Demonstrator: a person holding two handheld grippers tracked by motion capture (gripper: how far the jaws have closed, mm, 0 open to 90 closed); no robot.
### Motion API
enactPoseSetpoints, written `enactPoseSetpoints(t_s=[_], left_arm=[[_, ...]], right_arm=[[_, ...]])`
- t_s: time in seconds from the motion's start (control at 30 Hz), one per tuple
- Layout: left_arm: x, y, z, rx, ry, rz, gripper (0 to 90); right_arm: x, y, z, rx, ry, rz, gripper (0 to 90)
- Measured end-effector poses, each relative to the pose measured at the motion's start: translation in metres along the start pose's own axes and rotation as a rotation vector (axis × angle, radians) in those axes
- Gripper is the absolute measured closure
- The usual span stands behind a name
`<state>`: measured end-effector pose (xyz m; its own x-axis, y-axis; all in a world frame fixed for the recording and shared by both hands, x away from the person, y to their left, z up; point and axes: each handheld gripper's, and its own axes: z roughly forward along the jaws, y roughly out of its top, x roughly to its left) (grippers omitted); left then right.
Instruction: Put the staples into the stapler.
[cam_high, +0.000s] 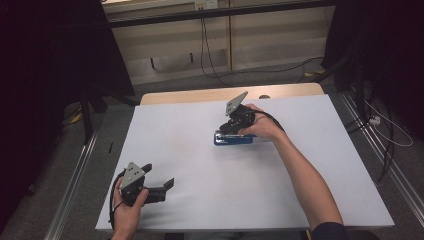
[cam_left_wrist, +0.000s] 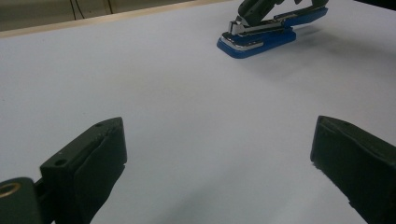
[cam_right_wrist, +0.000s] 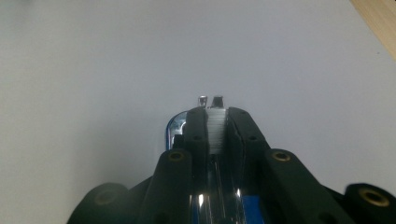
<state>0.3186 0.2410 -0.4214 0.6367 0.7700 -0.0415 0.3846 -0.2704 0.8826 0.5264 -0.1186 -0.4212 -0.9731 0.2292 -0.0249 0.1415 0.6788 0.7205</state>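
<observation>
**Right tool clamps the stapler mid-counter**

The right tool (cam_high: 231, 129) is clenched on the blue stapler (cam_high: 233, 139), its narrow chrome top arm pinched between the pads, plastic base flat on the smooth white counter (cam_high: 190, 165), probably to work the arm. The left tool (cam_high: 161, 175) rests near the front edge, jaws spread wide, holding nothing.

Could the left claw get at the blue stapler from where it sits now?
Probably yes: the left claw is open, with bare table between it and the stapler, though the right claw already grips it.
</observation>
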Motion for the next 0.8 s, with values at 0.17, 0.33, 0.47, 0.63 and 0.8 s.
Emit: enactPoseSetpoints(t_s=[0.17, 0.33, 0.47, 0.63, 0.8], left_arm=[[-0.0001, 0.0000, 0.0000, -0.001, -0.001, 0.002, 3.7], [0.0000, 0.0001, 0.0000, 0.003, -0.001, 0.005, 3.7], [-0.0003, 0.0002, 0.0000, 0.008, 0.003, 0.006, 3.8], [-0.0001, 0.0001, 0.0001, 0.003, -0.001, 0.006, 3.8], [0.0000, 0.0002, -0.0001, 0.005, -0.001, 0.009, 3.8]], right_arm=[[0.0001, -0.0002, 0.0009, 0.001, 0.004, -0.004, 79.4], [0.0002, 0.0000, 0.0011, 0.003, 0.003, -0.008, 79.4], [0.0004, 0.0002, 0.0017, 0.005, 0.003, -0.010, 79.4], [0.0002, 0.0000, 0.0026, 0.005, 0.002, -0.001, 79.3], [-0.0001, -0.0005, 0.0032, 0.001, 0.003, 0.011, 78.8]])
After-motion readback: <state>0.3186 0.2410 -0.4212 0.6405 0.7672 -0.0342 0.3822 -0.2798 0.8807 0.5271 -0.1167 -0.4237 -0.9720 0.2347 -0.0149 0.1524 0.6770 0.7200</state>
